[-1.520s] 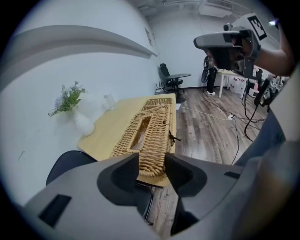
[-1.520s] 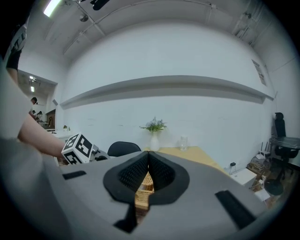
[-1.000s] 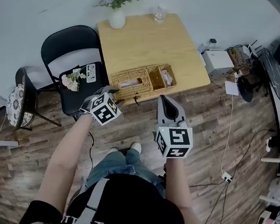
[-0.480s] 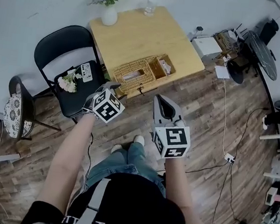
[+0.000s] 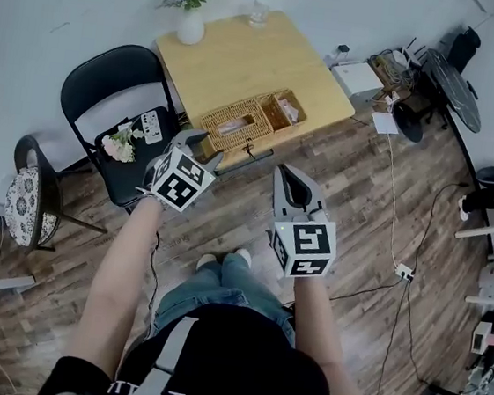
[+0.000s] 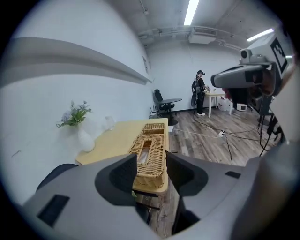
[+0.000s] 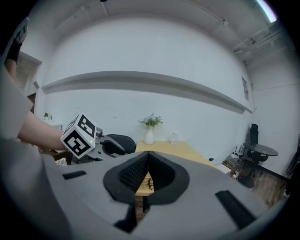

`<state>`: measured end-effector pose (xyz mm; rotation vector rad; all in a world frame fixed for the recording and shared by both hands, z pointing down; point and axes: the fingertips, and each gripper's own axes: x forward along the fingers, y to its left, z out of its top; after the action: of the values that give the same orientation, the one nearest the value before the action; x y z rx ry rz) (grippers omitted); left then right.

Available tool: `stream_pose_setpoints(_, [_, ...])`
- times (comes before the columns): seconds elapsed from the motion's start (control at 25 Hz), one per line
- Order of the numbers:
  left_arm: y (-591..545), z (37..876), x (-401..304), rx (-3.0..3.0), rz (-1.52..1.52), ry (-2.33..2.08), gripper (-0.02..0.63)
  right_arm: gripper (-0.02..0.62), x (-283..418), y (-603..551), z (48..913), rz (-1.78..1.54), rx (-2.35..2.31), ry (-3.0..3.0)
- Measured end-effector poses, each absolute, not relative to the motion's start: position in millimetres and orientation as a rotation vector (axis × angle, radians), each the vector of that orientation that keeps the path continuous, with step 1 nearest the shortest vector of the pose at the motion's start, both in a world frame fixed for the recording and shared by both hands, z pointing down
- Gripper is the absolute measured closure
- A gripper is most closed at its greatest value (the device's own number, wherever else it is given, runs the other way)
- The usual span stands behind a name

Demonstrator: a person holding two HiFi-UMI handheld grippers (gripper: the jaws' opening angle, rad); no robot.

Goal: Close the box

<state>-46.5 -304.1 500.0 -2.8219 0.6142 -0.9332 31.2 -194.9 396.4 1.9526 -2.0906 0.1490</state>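
A wicker box (image 5: 236,124) lies near the front edge of the wooden table (image 5: 236,58). It has a slot in its top, and a smaller open wicker part (image 5: 284,110) adjoins it. My left gripper (image 5: 200,145) hovers off the table's front left corner, short of the box, open and empty. In the left gripper view the box (image 6: 151,143) shows beyond the gap of the left gripper (image 6: 151,161). My right gripper (image 5: 288,174) hangs over the floor in front of the table. In the right gripper view the right gripper (image 7: 148,157) is shut, tips touching, holding nothing.
A black folding chair (image 5: 116,98) left of the table carries a small bouquet (image 5: 122,143). A white vase of flowers (image 5: 191,26) and a glass (image 5: 258,11) stand at the table's back. Cables and a power strip (image 5: 402,272) lie on the floor at right. A person (image 6: 200,91) stands far off.
The left gripper has risen a little toward the table's front corner. The right gripper has hardly moved. The head view has shifted, so the table sits slightly farther left.
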Motion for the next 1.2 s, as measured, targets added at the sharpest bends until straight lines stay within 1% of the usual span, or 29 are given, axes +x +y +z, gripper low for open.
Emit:
stream_pose_setpoints(0.48, [-311.4,431.7,-54.0,-2.913,-0.591,1.013,0.42,0.58,59.5,-207.4,350.4,-0.04,1.914,-2.18])
stream_pose_setpoints(0.72, [-301.2,376.4,-55.9,-2.876,-0.351,1.052,0.42,0.58,74.9,-212.5,326.1,-0.1,1.946,-2.212])
stream_pose_setpoints(1.2, [-297.9,297.4,-65.8,-2.739,-0.06,1.059,0.421,0.58,94.5,-211.6,274.7,-0.321,2.004,-2.16])
